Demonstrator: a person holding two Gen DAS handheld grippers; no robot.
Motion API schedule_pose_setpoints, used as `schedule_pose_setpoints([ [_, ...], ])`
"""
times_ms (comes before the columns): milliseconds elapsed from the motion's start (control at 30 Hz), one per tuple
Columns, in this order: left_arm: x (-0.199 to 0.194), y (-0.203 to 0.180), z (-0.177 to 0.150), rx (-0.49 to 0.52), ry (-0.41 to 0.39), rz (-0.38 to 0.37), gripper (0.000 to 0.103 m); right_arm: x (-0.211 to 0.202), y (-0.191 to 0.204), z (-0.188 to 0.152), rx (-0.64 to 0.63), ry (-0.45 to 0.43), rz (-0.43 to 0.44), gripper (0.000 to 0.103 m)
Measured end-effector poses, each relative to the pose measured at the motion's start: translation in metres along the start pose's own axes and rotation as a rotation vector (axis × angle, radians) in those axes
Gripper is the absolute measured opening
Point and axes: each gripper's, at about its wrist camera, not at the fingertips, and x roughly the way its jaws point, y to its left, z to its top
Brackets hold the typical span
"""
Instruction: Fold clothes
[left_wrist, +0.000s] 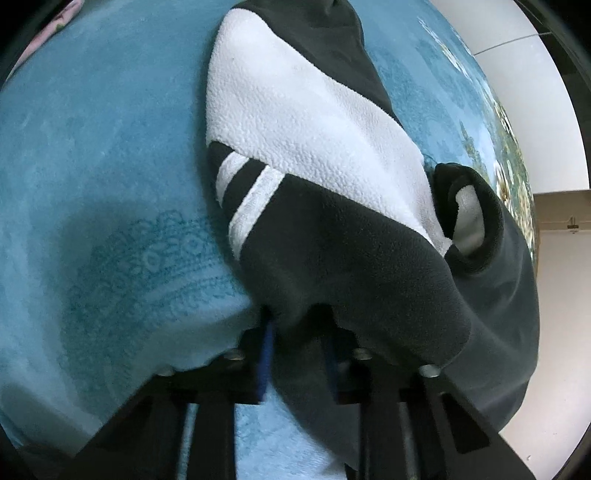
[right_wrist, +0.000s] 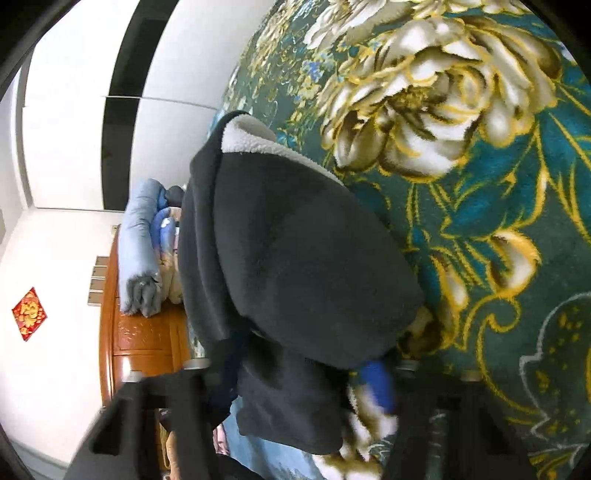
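Two claws clamped on one black-and-white fleece garment (left_wrist: 314, 155) over teal plush blanket (left_wrist: 92, 147). Left gripper (left_wrist: 299, 328) pinching black hem; long axis running away up-frame, striped cuff left. Right gripper (right_wrist: 306, 354) closed on bunched black fleece over gold floral bedspread (right_wrist: 480, 184).

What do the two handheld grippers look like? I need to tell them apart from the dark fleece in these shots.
Both look alike: the left gripper and the right gripper have matte black, angular frames with cut-out slots, blue finger pads and round silver bolt heads across the front. No cables, markings, sleeves or hands show.
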Motion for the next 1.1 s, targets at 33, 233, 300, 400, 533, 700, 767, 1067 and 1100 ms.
schedule_pose_setpoints([
  [33, -0.003, 0.002, 0.0, -0.009, -0.006, -0.014, 0.006, -0.002, 0.004, 0.0, -0.002, 0.0, 0.006, 0.02],
  [233, -0.037, 0.003, -0.006, -0.014, -0.085, -0.102, 0.004, -0.022, 0.055, 0.004, -0.092, 0.009, 0.103, 0.011],
  [300, -0.056, -0.004, -0.007, 0.007, -0.126, -0.141, 0.004, -0.032, 0.088, 0.009, -0.156, 0.004, 0.169, 0.01],
  [400, -0.097, -0.034, -0.002, 0.05, -0.222, -0.21, 0.004, -0.042, 0.133, 0.015, -0.237, -0.007, 0.229, 0.007],
  [533, -0.144, -0.075, 0.023, 0.114, -0.339, -0.284, 0.004, -0.055, 0.184, 0.025, -0.31, -0.037, 0.318, 0.007],
  [700, -0.206, -0.091, 0.036, 0.186, -0.469, -0.314, 0.003, -0.075, 0.236, 0.031, -0.37, -0.08, 0.418, 0.007],
  [767, -0.233, -0.093, 0.023, 0.204, -0.519, -0.325, 0.003, -0.092, 0.256, 0.027, -0.409, -0.099, 0.454, 0.007],
  [1067, -0.343, -0.073, -0.077, 0.361, -0.764, -0.411, 0.003, -0.188, 0.292, -0.021, -0.568, -0.163, 0.543, 0.007],
  [1100, -0.356, -0.069, -0.087, 0.375, -0.782, -0.425, 0.003, -0.2, 0.29, -0.028, -0.577, -0.167, 0.546, 0.007],
])
